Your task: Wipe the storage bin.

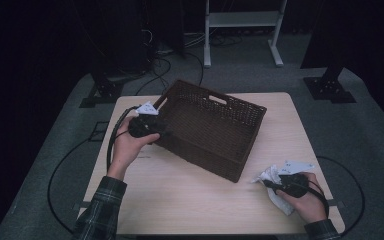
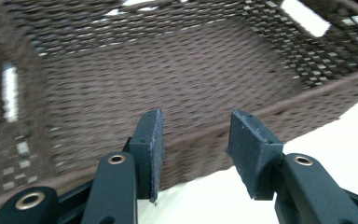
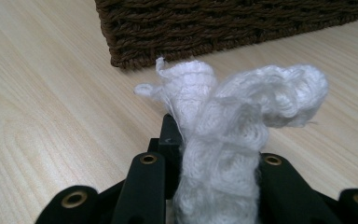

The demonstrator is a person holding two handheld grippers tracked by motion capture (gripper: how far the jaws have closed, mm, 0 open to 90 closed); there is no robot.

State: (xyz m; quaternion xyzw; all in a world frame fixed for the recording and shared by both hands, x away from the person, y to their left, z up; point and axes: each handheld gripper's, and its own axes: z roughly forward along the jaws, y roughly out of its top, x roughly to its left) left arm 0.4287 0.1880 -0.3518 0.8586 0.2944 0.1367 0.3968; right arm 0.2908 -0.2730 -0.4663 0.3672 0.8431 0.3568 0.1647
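We've got a white crumpled knit cloth point(image 3: 223, 140) clamped in the right gripper point(image 1: 280, 186), low over the light wood table point(image 1: 180, 195) at its near right corner. The dark brown rectangular woven wicker basket point(image 1: 207, 127) sits up and to the left of it, skewed, long axis running near-left to far-right across the table; its near right corner points at the cloth. Right hand is clearly the nearer one to the cloth.

Left gripper point(image 2: 193, 140) has its jaws apart, nothing between them, parked at the basket's left rim, looking into an empty interior.

Our read: if the cloth goes in, the near wall is the only obstacle, so lift over it. Nothing else on the table.
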